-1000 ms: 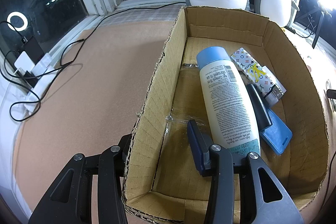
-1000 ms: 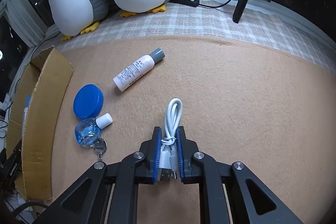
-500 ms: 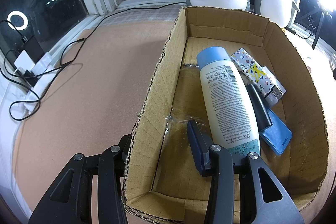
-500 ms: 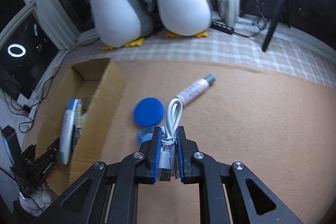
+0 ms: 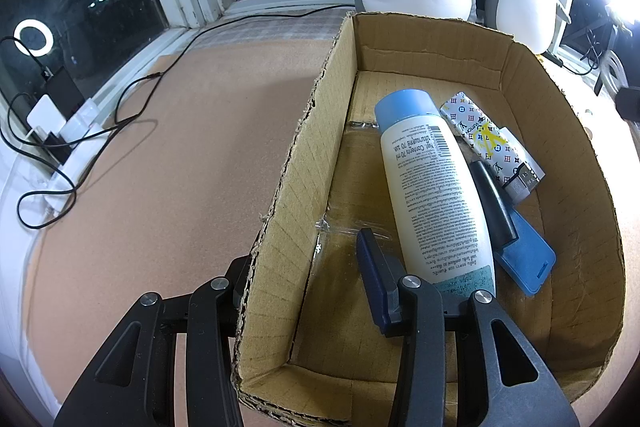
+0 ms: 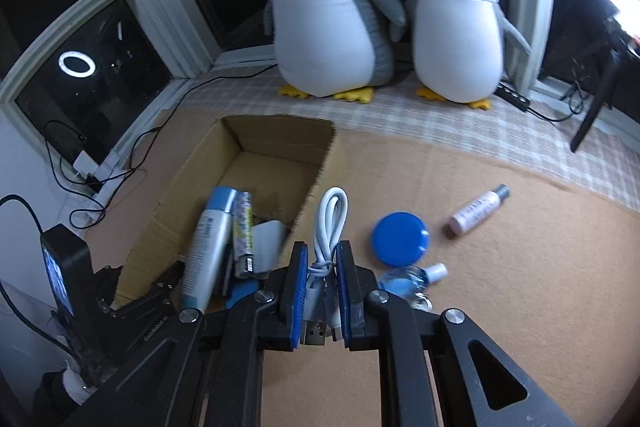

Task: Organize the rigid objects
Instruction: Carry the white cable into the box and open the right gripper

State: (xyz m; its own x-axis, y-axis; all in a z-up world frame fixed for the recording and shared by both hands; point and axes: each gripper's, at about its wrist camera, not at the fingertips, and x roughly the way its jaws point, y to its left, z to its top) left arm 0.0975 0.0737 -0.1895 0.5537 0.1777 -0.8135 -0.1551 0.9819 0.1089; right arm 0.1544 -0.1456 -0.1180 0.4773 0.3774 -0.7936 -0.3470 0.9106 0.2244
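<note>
An open cardboard box (image 5: 520, 75) holds a white bottle with a blue cap (image 5: 432, 187), a patterned lighter (image 5: 488, 139), a black item (image 5: 492, 203) and a flat blue piece (image 5: 524, 255). My left gripper (image 5: 304, 255) straddles the box's left wall, one finger outside and one inside, shut on that wall. My right gripper (image 6: 322, 255) is shut on a coiled white USB cable (image 6: 332, 215), held above the mat just right of the box (image 6: 256, 139). A blue round lid (image 6: 400, 237), a small pink bottle (image 6: 476, 215) and a clear blue bottle with a keyring (image 6: 404, 283) lie on the mat.
Two plush penguins (image 6: 328, 19) stand on the checked cloth behind the box. Black cables and a power strip (image 5: 72, 143) lie along the window at the left. A black stand leg (image 6: 592, 107) rises at the far right. Brown mat stretches to the right of the loose items.
My right gripper has carried the cable up and to the left, from over the open mat to beside the box. The left gripper and the box have not moved.
</note>
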